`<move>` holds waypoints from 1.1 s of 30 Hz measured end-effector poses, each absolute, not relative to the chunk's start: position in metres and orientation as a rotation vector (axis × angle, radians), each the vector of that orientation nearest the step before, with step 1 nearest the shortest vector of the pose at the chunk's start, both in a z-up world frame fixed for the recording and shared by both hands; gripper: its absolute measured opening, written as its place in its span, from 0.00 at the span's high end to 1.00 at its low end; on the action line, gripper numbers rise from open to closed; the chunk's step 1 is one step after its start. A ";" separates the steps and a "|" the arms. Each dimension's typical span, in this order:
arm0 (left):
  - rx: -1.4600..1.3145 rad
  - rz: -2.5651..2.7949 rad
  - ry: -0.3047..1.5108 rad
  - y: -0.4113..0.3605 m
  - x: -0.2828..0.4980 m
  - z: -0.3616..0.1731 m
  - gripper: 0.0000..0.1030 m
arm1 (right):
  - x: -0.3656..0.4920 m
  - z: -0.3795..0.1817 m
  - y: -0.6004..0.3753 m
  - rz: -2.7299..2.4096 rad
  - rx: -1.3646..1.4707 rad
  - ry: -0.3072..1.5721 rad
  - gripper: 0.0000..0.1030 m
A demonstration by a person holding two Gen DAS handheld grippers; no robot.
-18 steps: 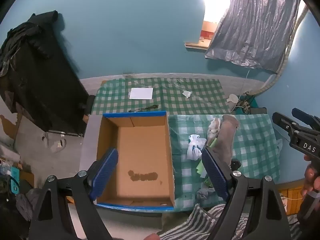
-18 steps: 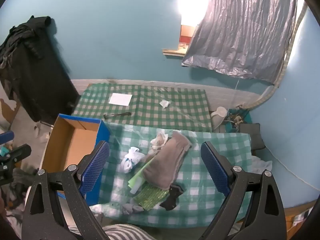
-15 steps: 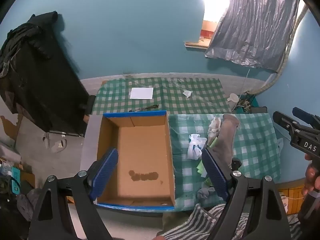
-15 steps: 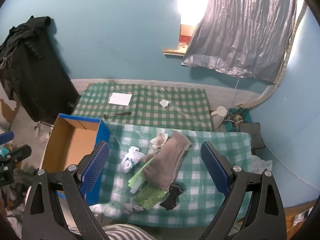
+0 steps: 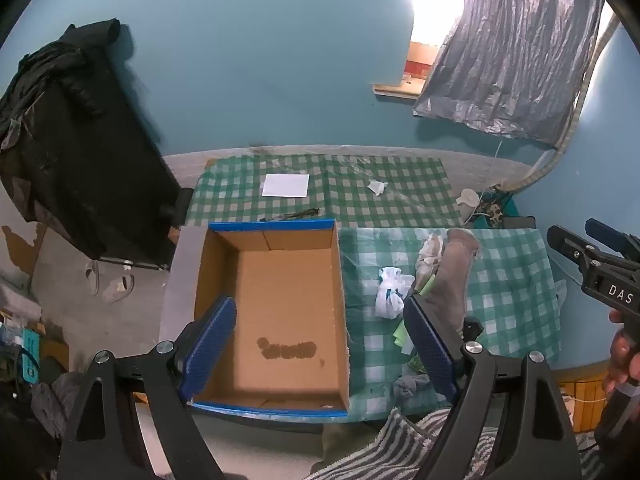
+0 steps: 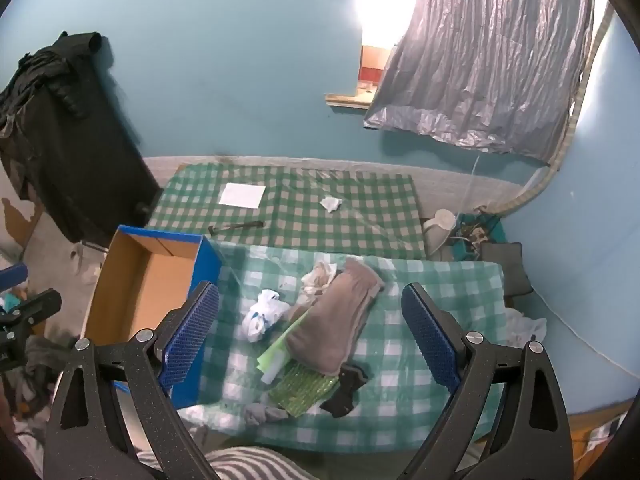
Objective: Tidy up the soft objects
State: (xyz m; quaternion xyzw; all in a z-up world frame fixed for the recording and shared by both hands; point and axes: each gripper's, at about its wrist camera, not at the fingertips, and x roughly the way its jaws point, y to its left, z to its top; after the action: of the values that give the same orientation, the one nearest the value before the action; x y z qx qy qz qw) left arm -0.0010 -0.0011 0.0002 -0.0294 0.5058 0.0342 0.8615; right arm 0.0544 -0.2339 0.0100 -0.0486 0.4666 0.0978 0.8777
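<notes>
Both grippers high over the scene, tilted down, fingers spread wide, nothing between them. Right gripper (image 6: 310,336) hangs over the pile of soft things on the checked worktop (image 6: 448,292); left gripper (image 5: 320,344) hangs over the open box (image 5: 280,292), which stands against the worktop's left edge and holds nothing but a dark stain. From the near edge going back: a grey sock (image 6: 262,414) at the near edge, a small black piece (image 6: 344,390) just to its right, a green glittery cloth (image 6: 304,386) between them and slightly behind, then a light green sheet (image 6: 280,346) poking out from under the long brown cloth (image 6: 340,320). The brown cloth runs diagonally, near-left to far-right, its far end touching a crumpled cream rag (image 6: 320,276). A white bundle (image 6: 262,316) lies alone to the left of the brown cloth, nearest the box wall. The pile sits ahead of and below the right fingers, roughly centred between them, so the right hand looks the nearer one for a pick; the box lies to its left, a short carry. Brown cloth's diagonal lie would call for a wrist turn to pinch across it.
</notes>
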 end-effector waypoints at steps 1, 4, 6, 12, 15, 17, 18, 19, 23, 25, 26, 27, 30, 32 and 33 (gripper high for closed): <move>-0.062 0.073 1.060 -0.001 -0.002 0.000 0.16 | 0.054 0.009 -0.234 0.204 -0.101 0.974 0.10; -0.063 0.074 1.059 -0.002 -0.003 0.000 0.16 | 0.053 0.007 -0.235 0.206 -0.101 0.976 0.10; -0.063 0.073 1.060 -0.003 -0.002 0.000 0.16 | 0.053 0.007 -0.234 0.206 -0.101 0.977 0.10; -0.072 0.074 1.067 -0.004 -0.003 -0.001 0.16 | 0.052 0.009 -0.233 0.205 -0.100 0.977 0.10; -0.071 0.074 1.067 -0.002 -0.003 -0.002 0.16 | 0.053 0.009 -0.234 0.206 -0.098 0.980 0.10; -0.073 0.074 1.068 -0.001 -0.003 -0.002 0.16 | 0.053 0.008 -0.233 0.207 -0.097 0.981 0.10; -0.073 0.075 1.068 -0.001 -0.003 -0.002 0.16 | 0.052 0.007 -0.233 0.205 -0.097 0.980 0.10; -0.074 0.075 1.068 -0.001 -0.003 -0.002 0.16 | 0.053 0.008 -0.233 0.205 -0.098 0.981 0.10; -0.074 0.076 1.070 -0.001 -0.003 -0.002 0.16 | 0.053 0.006 -0.233 0.206 -0.098 0.983 0.10; -0.076 0.075 1.072 -0.001 -0.003 -0.003 0.16 | 0.049 0.003 -0.230 0.205 -0.096 0.984 0.10; -0.075 0.075 1.071 -0.002 -0.003 -0.002 0.16 | 0.049 0.002 -0.229 0.204 -0.097 0.984 0.10; -0.074 0.075 1.072 -0.002 -0.003 -0.002 0.16 | 0.048 0.002 -0.229 0.205 -0.097 0.985 0.10; -0.074 0.075 1.072 -0.004 -0.004 -0.003 0.16 | 0.050 0.004 -0.231 0.206 -0.096 0.986 0.10; -0.074 0.076 1.072 -0.003 -0.004 -0.003 0.16 | 0.048 0.003 -0.231 0.208 -0.096 0.988 0.10; -0.074 0.076 1.073 -0.003 -0.004 -0.003 0.16 | 0.047 0.002 -0.231 0.209 -0.096 0.988 0.10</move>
State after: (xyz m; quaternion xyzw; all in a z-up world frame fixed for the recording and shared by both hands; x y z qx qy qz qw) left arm -0.0044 -0.0034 -0.0028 -0.0353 0.5107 0.0362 0.8582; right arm 0.0473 -0.2308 0.0022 -0.0462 0.4731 0.0998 0.8741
